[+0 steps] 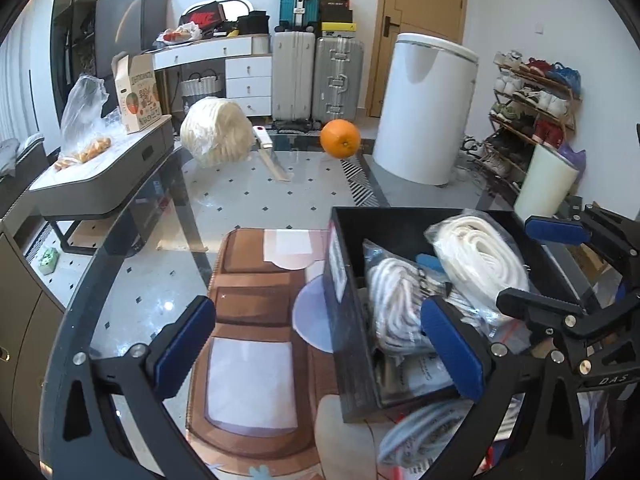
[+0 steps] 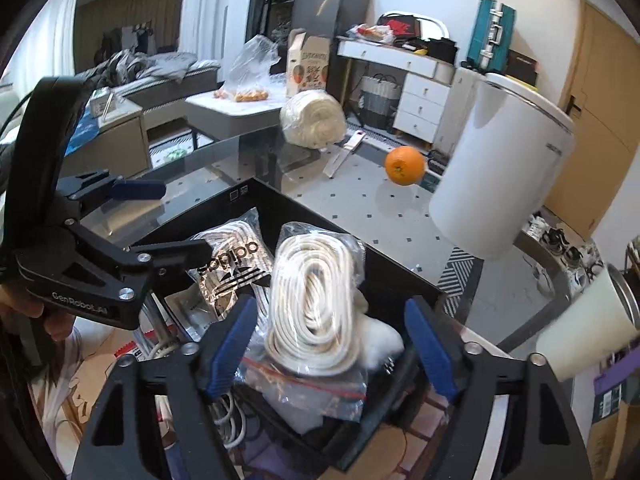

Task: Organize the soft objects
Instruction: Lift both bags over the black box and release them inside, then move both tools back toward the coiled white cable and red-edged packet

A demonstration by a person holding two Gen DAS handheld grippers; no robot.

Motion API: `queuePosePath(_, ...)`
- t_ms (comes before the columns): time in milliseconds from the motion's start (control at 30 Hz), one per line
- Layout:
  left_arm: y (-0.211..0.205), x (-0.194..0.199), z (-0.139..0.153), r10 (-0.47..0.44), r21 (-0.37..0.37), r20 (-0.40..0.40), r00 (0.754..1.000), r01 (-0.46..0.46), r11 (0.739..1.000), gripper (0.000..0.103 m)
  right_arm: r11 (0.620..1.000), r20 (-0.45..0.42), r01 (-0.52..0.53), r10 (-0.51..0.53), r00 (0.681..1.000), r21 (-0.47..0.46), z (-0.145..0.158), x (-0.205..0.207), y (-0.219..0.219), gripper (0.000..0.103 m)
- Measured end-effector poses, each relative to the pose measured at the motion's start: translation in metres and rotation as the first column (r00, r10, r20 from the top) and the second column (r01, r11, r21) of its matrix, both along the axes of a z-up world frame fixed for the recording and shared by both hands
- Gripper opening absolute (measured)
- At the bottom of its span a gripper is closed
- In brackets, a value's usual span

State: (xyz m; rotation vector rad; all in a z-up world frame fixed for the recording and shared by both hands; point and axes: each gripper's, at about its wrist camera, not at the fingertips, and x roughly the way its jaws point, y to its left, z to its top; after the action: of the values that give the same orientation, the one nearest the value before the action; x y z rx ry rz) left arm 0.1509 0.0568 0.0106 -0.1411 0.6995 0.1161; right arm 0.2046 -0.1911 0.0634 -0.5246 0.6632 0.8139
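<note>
The right gripper (image 2: 332,344) is standing with jaws wide, its pads apart from the bagged white rope coil (image 2: 316,292) lying in the black box (image 2: 256,194) near the glass counter's (image 1: 120,240) near edge. The left gripper (image 1: 320,344) is hovering wide and empty beside the box. An orange (image 1: 340,138) is sitting toward the counter's far edge.

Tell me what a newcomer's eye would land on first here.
The bright orange on the far side of the glass table stands out first, with a plastic-wrapped bundle of white rope to its left. Nearer, a black box holds bagged coils of white cord; the right tool hangs open around the upright one.
</note>
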Motion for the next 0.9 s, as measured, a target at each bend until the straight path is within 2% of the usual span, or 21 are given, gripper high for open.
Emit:
queuePosePath(200, -0.005, -0.022, 0.015, -0.019, -0.006, 0.062, 0.998, 0.019, 1.0, 0.103, 0.996, 0.003, 0.061, -0.061, 0.998, 0.068, 0.008, -0.01, -0.023, 0.087)
queuePosePath(400, -0.011, -0.047, 0.033, -0.031, 0.011, 0.121, 0.992, 0.029, 1.0, 0.103, 0.982, 0.007, 0.097, -0.1, 0.995, 0.159, 0.025, -0.03, -0.049, 0.089)
queuePosePath(900, -0.024, -0.094, 0.053, -0.056, 0.017, 0.186, 0.981, 0.054, 0.998, 0.103, 0.946, 0.062, 0.164, -0.189, 0.98, 0.279, 0.083, -0.09, -0.109, 0.099)
